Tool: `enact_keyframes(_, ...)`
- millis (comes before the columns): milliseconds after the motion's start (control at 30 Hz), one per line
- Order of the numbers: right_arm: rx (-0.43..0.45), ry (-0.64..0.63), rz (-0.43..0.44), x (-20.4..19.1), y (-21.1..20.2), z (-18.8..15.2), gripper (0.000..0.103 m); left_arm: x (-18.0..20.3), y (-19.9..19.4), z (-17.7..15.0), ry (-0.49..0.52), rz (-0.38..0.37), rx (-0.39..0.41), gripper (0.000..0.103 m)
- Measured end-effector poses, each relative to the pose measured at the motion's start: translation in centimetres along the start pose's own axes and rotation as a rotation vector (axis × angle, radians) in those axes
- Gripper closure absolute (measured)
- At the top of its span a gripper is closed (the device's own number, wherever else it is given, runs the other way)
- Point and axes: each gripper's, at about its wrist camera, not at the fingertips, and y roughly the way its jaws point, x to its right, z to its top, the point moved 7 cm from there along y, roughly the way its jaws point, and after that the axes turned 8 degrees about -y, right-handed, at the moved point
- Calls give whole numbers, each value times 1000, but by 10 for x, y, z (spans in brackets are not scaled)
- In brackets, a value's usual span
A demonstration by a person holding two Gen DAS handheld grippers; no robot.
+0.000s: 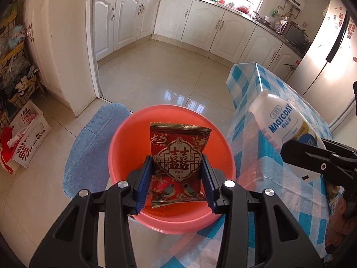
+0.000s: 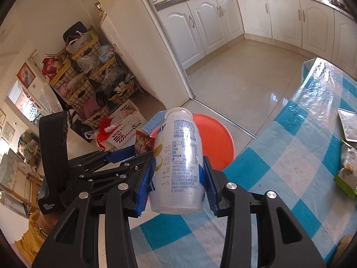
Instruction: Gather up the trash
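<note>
My left gripper [image 1: 177,179] is shut on a red and gold snack packet [image 1: 178,156] and holds it over the orange plastic basin [image 1: 125,143]. My right gripper [image 2: 177,183] is shut on a white plastic bottle [image 2: 178,160], held above the table edge beside the basin [image 2: 217,138]. In the left wrist view the bottle [image 1: 287,129] and the right gripper's black fingers [image 1: 312,158] show at the right. In the right wrist view the left gripper [image 2: 138,154] with the packet [image 2: 145,144] shows at the left of the bottle.
The basin rests on a blue cushioned stool [image 1: 89,147] beside a table with a blue checked cloth [image 2: 290,156]. More wrappers [image 2: 348,169] lie on the table at right. A white crate [image 1: 29,138] and wire shelves [image 2: 89,84] stand on the left. White kitchen cabinets [image 1: 200,22] lie beyond.
</note>
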Motion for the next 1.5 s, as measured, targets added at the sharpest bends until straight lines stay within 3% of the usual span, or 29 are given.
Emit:
enact_keyframes(133, -11, -9, -3, -4, 12, 4, 58, -2, 9, -3, -4, 8, -16, 59)
enact_keyframes(200, -17, -22, -9, -6, 18, 4, 58, -3, 12, -4, -5, 21, -16, 53)
enact_keyframes(267, -14, -23, -17, -7, 20, 3, 40, -3, 15, -4, 1, 39, -10, 36)
enact_keyframes(333, 2, -16, -34, -5, 18, 2, 28, -3, 16, -3, 1, 52, -7, 28)
enact_keyframes(467, 43, 31, -48, 6, 3, -2, 25, -10, 16, -3, -29, 69, -10, 20)
enact_keyframes(633, 101, 97, -92, 27, -28, -11, 24, -14, 8, -3, -49, 89, 11, 18)
enact_keyframes(733, 134, 129, -130, 42, -49, -19, 15, -11, 2, -2, -47, 101, 27, 18)
enact_keyframes(833, 166, 141, -177, 52, -69, -28, 15, -5, -5, -2, -41, 100, 40, 17)
enact_keyframes(1067, 224, 171, -268, 66, -108, -64, 15, 21, -25, -2, 8, 62, 76, 17)
enact_keyframes(1500, 282, 241, -358, 82, -158, -125, 15, 75, -49, -13, 111, 2, 98, 13)
